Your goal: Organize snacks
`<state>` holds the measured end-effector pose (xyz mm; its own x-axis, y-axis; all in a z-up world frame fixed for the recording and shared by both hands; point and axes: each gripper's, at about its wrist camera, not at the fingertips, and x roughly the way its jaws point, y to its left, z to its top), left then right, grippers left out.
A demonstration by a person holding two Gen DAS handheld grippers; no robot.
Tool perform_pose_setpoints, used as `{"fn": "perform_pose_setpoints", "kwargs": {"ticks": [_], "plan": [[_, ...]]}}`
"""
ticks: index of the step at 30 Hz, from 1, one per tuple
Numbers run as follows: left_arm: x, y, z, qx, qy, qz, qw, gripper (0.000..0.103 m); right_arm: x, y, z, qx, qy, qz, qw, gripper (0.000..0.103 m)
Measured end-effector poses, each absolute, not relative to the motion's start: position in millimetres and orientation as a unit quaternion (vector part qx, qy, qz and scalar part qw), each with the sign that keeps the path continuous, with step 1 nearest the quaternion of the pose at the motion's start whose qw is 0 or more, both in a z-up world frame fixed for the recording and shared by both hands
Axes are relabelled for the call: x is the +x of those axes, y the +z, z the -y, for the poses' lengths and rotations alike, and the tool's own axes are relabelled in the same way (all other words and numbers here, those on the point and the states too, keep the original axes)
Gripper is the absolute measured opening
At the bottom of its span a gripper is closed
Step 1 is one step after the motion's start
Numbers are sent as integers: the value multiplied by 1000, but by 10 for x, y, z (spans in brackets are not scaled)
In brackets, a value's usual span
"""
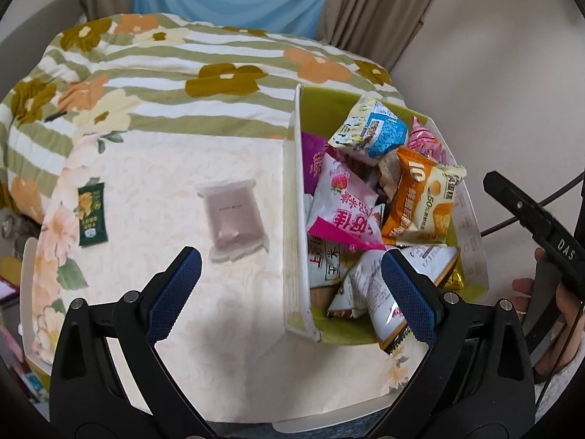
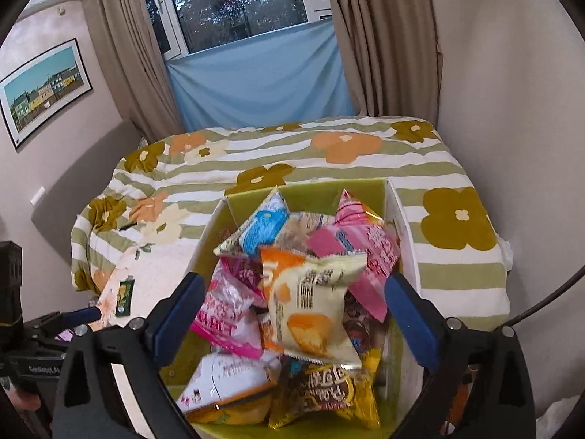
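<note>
**Both grippers wide, nothing held**

L gripper (image 1: 290, 285): fingers apart, empty. Pink packet (image 1: 234, 221) lies flat on the table (image 1: 153, 168), just ahead of the L finger, not touching. Green packet (image 1: 91, 212) further left near table edge, well apart from both. Box (image 1: 294, 201) w/ snacks sits right of the pink packet; R finger overlaps its near corner in view, contact can't tell.

R gripper (image 2: 292, 311): fingers apart, empty, over the box (image 2: 398, 219). Cream-orange packet (image 2: 314, 311) on top of pile, between the fingers, no visible contact.
</note>
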<state>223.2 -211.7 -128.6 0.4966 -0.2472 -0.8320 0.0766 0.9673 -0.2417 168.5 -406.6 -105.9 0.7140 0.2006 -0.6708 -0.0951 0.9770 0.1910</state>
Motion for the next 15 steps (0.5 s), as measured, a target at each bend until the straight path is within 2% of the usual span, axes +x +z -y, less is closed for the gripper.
{"fn": "perform_pose_setpoints", "kwargs": {"ticks": [11, 15], "plan": [[1967, -978, 2012, -76, -90, -460, 880, 98, 1429, -873, 4014, 63, 74, -368, 925, 98], [1828, -848, 1818, -72, -61, -448, 889, 98, 1302, -707, 3924, 54, 85, -343, 934, 98]]}}
